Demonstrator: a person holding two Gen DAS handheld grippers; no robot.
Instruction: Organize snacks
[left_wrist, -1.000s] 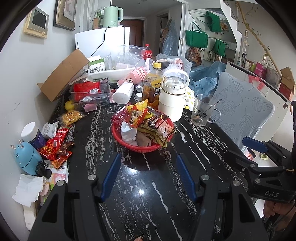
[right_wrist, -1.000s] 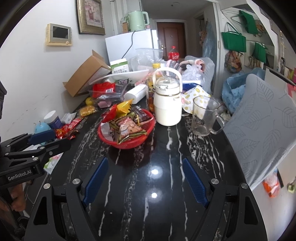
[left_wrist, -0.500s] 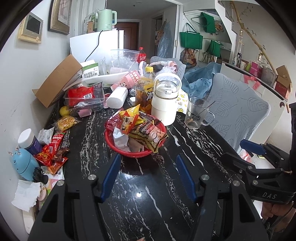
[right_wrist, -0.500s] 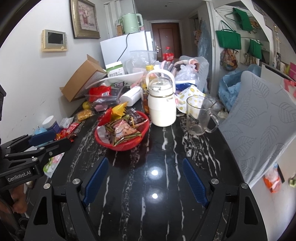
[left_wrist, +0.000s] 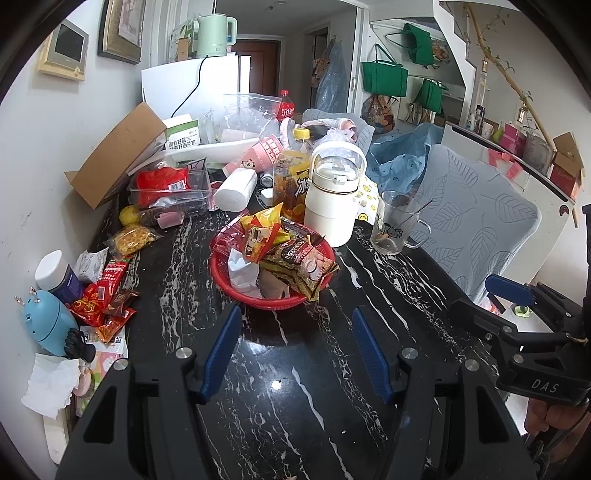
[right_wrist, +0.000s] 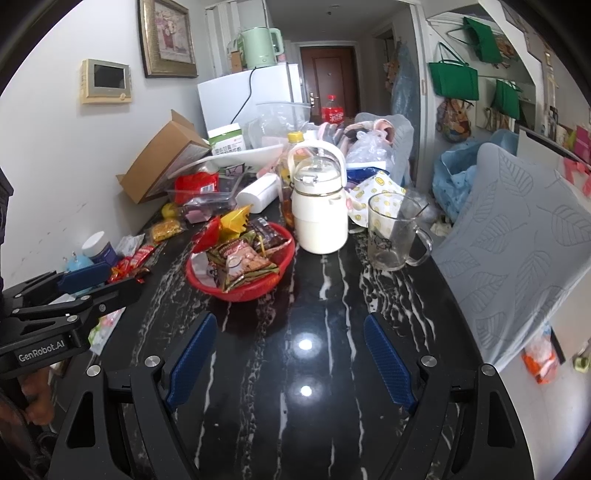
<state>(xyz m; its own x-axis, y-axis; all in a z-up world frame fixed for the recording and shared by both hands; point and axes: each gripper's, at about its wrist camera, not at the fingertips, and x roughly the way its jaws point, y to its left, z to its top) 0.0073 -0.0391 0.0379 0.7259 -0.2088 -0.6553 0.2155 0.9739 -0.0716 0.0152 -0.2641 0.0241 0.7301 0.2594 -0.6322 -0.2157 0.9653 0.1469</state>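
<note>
Far left of the black marble counter (left_wrist: 280, 398), against the wall: a crumpled white tissue (left_wrist: 50, 384), a blue round gadget (left_wrist: 48, 325) and a white-capped dark jar (left_wrist: 59, 275). Just beside these lies a loose pile of red snack packets (left_wrist: 105, 291), with a white sachet (left_wrist: 90, 260) behind it and a yellow noodle packet (left_wrist: 133, 238) farther back. A lemon (left_wrist: 129, 215) sits in front of a clear plastic tub (left_wrist: 173, 194) holding a red bag. A brown cardboard box (left_wrist: 118, 155) leans tilted on the wall behind.

Centre: a red basket (left_wrist: 273, 299) stands upright on the counter, filled with mixed snack packets (left_wrist: 295, 258), some overhanging its rim. The left gripper (left_wrist: 295, 350) hovers above bare counter just short of the basket. Its blue fingers (left_wrist: 221, 350) stand partly open and hold nothing. Behind the basket: a roll of white paper (left_wrist: 236, 190) lying on its side, a yellow-capped drink bottle (left_wrist: 291, 177) and a cream kettle-style flask (left_wrist: 332, 199) with a looped handle, just beside the basket's far rim.

Right: a glass mug (left_wrist: 395, 225) stands apart from the flask, with a thin stirrer inside. The right gripper (right_wrist: 288, 362) is held over bare counter, fingers (right_wrist: 388, 362) wide apart and empty. A grey leaf-patterned chair back (left_wrist: 476, 221) rises at the counter's right edge. Green bags (left_wrist: 384, 77) hang on the far wall.
</note>
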